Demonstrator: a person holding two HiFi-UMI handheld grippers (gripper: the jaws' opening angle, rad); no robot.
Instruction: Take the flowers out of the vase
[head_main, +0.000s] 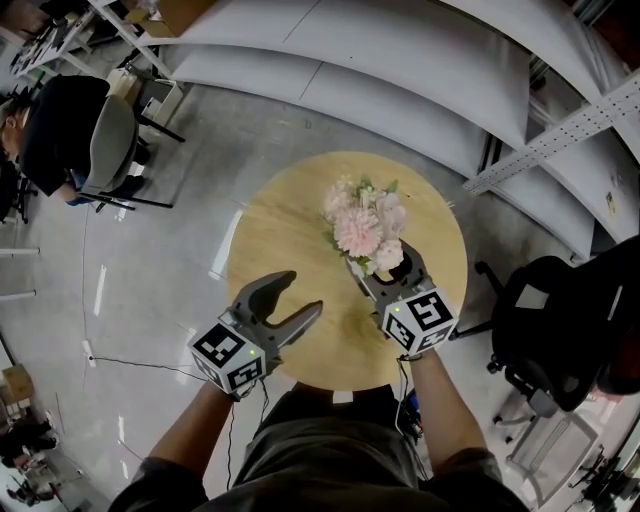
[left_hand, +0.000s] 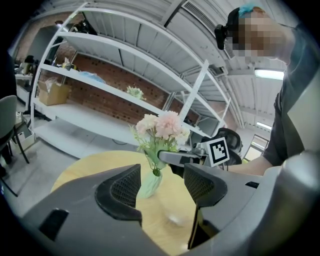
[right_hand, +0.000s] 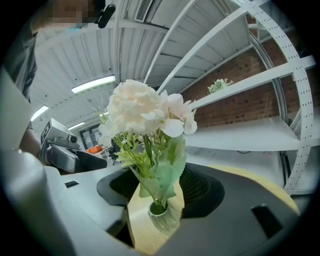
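A bunch of pale pink flowers stands in a small pale green ribbed vase on a round wooden table. From the near side my right gripper reaches in, its jaws open on either side of the stems and leaves just above the vase mouth. In the right gripper view the flowers fill the gap, and the pads do not press on them. My left gripper hangs open and empty over the table's near left part. It points at the vase, a short way off from it.
A black office chair stands close to the table's right side. At the upper left a grey chair has a person sitting beside it. White shelving runs behind the table. A thin cable lies on the floor at left.
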